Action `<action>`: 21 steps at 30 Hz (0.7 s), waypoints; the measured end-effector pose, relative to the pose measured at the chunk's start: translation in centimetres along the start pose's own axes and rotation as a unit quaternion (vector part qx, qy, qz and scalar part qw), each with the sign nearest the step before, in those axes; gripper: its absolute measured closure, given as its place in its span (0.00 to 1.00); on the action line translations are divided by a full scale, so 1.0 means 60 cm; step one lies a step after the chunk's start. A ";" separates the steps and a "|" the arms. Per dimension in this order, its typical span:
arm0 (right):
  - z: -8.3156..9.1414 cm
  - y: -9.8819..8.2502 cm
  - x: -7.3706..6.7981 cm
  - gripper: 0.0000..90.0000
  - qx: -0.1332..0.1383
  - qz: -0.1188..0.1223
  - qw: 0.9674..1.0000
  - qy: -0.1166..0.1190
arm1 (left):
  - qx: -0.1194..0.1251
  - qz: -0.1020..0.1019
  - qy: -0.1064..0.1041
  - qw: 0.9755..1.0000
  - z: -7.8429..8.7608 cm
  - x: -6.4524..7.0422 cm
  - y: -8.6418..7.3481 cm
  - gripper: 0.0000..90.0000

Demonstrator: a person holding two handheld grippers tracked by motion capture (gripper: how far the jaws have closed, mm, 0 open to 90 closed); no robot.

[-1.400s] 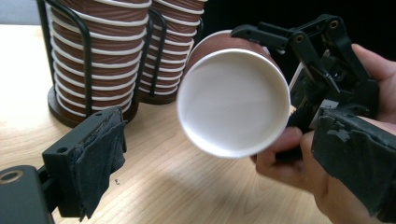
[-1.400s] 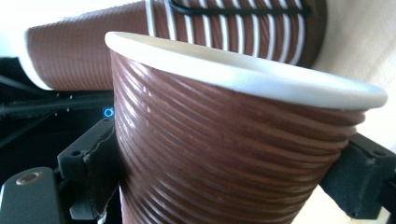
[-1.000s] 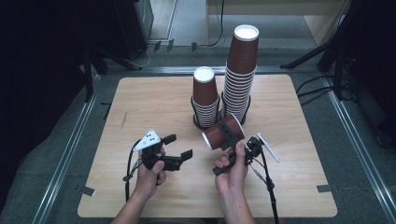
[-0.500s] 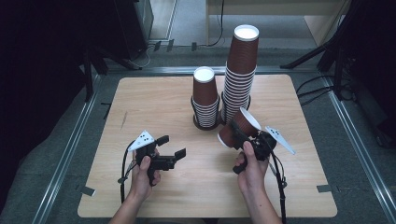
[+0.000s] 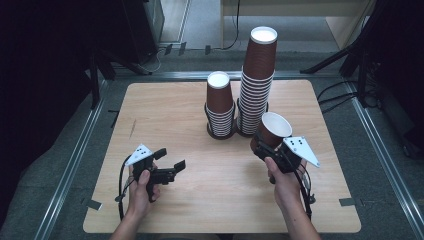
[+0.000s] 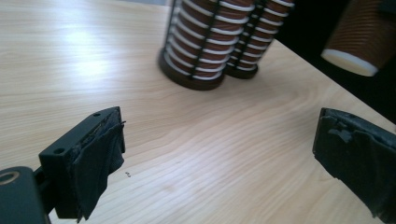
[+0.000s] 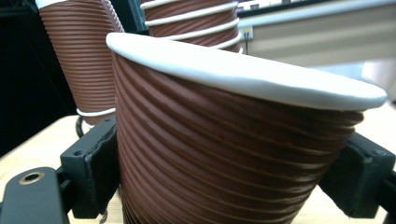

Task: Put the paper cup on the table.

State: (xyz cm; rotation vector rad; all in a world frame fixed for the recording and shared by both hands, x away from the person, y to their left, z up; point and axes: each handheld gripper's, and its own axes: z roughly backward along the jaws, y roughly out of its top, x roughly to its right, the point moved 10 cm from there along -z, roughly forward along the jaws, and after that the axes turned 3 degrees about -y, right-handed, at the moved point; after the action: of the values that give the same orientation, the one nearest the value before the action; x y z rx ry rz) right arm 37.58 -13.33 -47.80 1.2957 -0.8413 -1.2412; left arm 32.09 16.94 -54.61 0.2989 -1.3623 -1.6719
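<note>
In the high view, at the lower left of the frame, the left gripper (image 5: 172, 167) is hovering over the wooden table (image 5: 165, 105), gripped by a hand (image 5: 141, 192). Its jaws are standing wide apart with nothing between them, which the left gripper view confirms. At the upper centre, 2 stacks of brown paper cups are standing side by side: the shorter stack (image 5: 219, 105) and, just to its right, the taller stack (image 5: 256, 80). Right of centre, the right gripper (image 5: 262, 149) is clamping a single brown cup (image 5: 270, 131) by its ribbed wall. The cup is tilting, white rim up, just beside the taller stack's base.
</note>
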 end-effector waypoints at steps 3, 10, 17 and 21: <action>0.005 0.000 0.016 0.13 0.007 0.026 1.000 -0.007 | 0.008 0.014 0.016 1.000 0.013 -0.023 -0.004 0.03; 0.009 -0.008 0.055 0.13 0.016 0.084 0.996 -0.022 | 0.008 0.020 0.052 0.998 0.042 -0.059 -0.022 0.03; 0.003 -0.004 0.102 0.13 0.031 0.111 0.992 -0.050 | -0.004 0.017 0.076 0.997 0.059 -0.082 -0.042 0.03; -0.004 -0.022 0.131 0.12 0.011 0.137 0.988 -0.075 | -0.015 0.018 0.083 0.996 0.059 -0.094 -0.053 0.03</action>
State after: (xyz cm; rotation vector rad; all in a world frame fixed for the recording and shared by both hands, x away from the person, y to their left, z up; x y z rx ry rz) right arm 39.11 -20.65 -50.56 1.0706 -1.1044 -1.1199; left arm 31.15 23.35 -58.09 0.3850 -1.2112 -1.5985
